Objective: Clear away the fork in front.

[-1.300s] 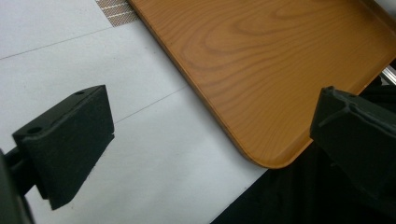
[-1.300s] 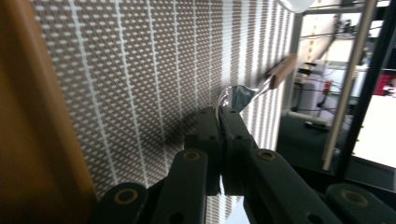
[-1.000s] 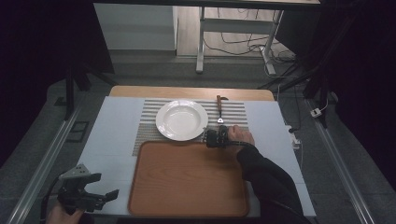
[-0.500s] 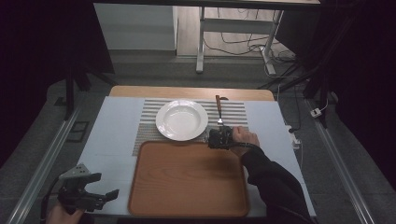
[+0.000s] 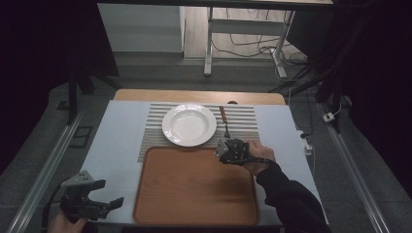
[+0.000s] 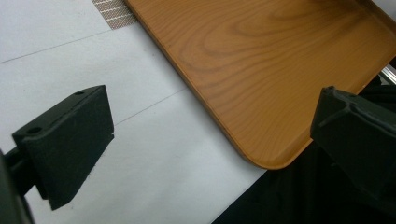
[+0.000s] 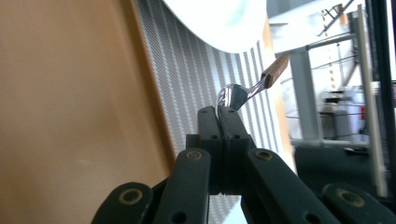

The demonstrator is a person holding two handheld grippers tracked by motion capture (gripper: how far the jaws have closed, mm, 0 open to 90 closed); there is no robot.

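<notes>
Now my right tool (image 5: pixel 224 145) sits just right of centre in the high view, at the far right corner of the tray (image 5: pixel 194 194), and its jaws are pinched together on the bowl of the spoon (image 5: pixel 224 120). In the right gripper view the spoon (image 7: pixel 247 88) pokes out past the closed jaw tips of the right tool (image 7: pixel 219 112), its wooden handle angling toward the upper right of the frame, over the striped mat (image 7: pixel 196 74).

Compared with a second ago, my right hand (image 5: pixel 257 158) has drawn back toward me: then the tool was up on the mat beside the plate (image 5: pixel 189 124), and now it is at the seam where the mat (image 5: pixel 243 119) meets the tray. The spoon's handle lies on the mat just right of the plate, much where it lay before; whether the bowl end has shifted I cannot tell from above.

My left tool (image 5: pixel 92 199) is at the lower left of the high view, over the white worktop (image 5: pixel 116 145) near the tray's near left corner, and it has not moved across the three pictures. Its jaws stand wide apart with nothing between them; in the left gripper view the left tool (image 6: pixel 210 135) frames bare worktop (image 6: pixel 140 154) and the rounded corner of the tray (image 6: pixel 261 70).
</notes>
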